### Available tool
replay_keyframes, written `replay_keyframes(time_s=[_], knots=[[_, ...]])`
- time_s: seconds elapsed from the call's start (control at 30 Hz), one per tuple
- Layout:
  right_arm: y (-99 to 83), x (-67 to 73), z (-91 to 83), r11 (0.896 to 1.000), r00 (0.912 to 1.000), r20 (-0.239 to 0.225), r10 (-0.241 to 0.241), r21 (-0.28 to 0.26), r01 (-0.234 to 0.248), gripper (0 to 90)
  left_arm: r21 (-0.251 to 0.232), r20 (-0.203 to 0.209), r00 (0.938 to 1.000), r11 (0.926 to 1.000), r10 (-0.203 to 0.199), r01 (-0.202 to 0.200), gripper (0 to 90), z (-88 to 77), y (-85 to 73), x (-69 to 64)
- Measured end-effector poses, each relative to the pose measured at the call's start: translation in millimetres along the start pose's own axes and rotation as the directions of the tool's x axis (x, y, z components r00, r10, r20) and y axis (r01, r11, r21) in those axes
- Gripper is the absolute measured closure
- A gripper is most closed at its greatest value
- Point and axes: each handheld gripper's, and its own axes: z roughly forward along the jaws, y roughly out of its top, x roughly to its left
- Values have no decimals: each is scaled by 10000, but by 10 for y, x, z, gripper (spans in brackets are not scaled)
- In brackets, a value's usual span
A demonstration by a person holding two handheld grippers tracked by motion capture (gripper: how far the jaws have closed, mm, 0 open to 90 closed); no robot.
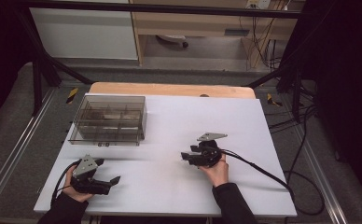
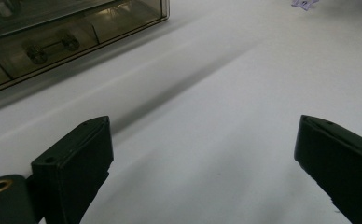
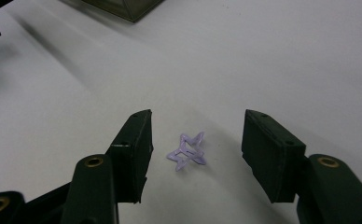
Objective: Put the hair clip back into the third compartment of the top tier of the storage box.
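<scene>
A small purple star-shaped piece [image 3: 187, 151] lies flat on the white table [image 1: 179, 186]. My right gripper [image 3: 198, 119] is open, its two black jaws standing on either side of the star without touching it. In the high view the right gripper [image 1: 187, 153] sits low over the table's middle right, held by a hand from below. My left gripper [image 1: 108, 170] rests near the front left corner, open, with nothing but bare table between its jaws [image 2: 202, 140]. The purple piece [image 2: 305, 3] also shows far off in the left gripper view.
A smoky clear plastic compartment box [image 1: 108, 119] stands at the table's back left, its front wall [image 2: 53, 37] near the left gripper. Cables [image 1: 263, 170] trail from the right gripper off the table's right edge. Dark frame posts flank the table.
</scene>
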Motion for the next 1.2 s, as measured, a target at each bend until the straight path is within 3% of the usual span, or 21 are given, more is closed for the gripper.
replay_keyframes(time_s=[0.23,0.67,1.2], knots=[[-8,11,7,9999,9999,-39,107,33,-106,553,15,20,10000,10000,-17,17,42,5,-3,2],[-30,6,54,9980,9986,65,532,349,-534,656,17,20,10000,10000,-15,15,42,6,-3,2],[-42,-9,95,9961,9973,29,731,503,-731,767,17,31,10000,10000,-11,11,42,5,-4,1]])
